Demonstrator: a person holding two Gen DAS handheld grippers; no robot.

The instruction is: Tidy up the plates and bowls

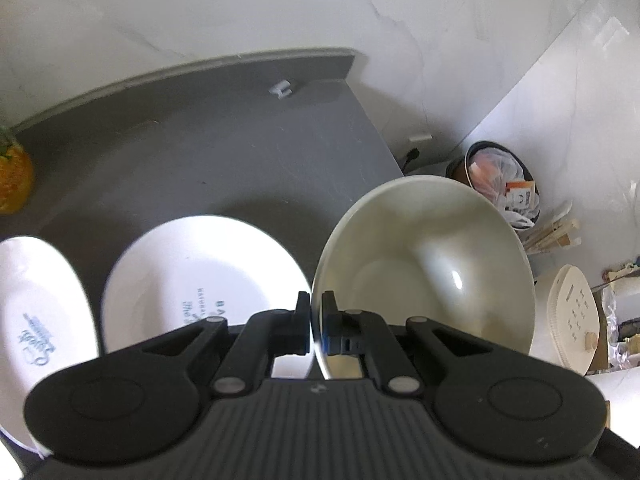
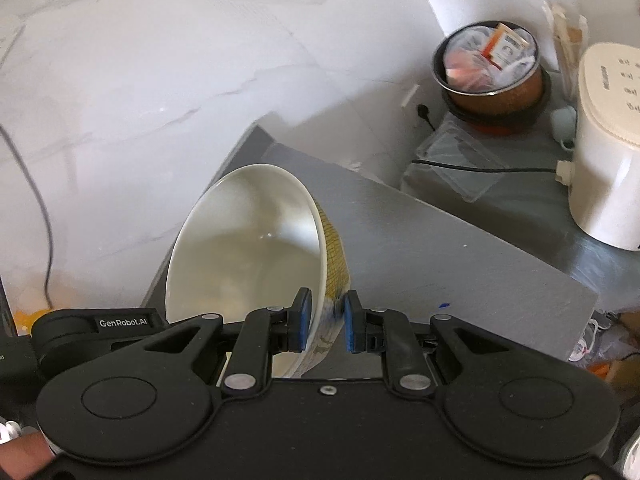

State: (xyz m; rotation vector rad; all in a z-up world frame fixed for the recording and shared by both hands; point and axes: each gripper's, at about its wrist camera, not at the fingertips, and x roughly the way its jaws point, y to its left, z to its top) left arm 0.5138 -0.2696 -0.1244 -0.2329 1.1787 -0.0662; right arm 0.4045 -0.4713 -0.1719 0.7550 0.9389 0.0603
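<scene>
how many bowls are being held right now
2, unless more lie out of view. One cream bowl is pinched at its rim by the left gripper. A bowl with a yellow patterned outside is pinched at its rim by the right gripper.

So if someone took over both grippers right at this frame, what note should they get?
Left gripper: jaws shut on the rim of a cream bowl, held tilted above the grey counter.
Right gripper: jaws astride the rim of a yellow-patterned bowl, one inside, one outside, also held tilted and off the counter; the outer jaw shows a small gap.
On the counter, in the left view: two white printed plates, one in the middle and one at the left edge, side by side, not stacked.
Done: both bowls picked up.
Left: set the bowls down together, probably nested, and stack the plates.
</scene>
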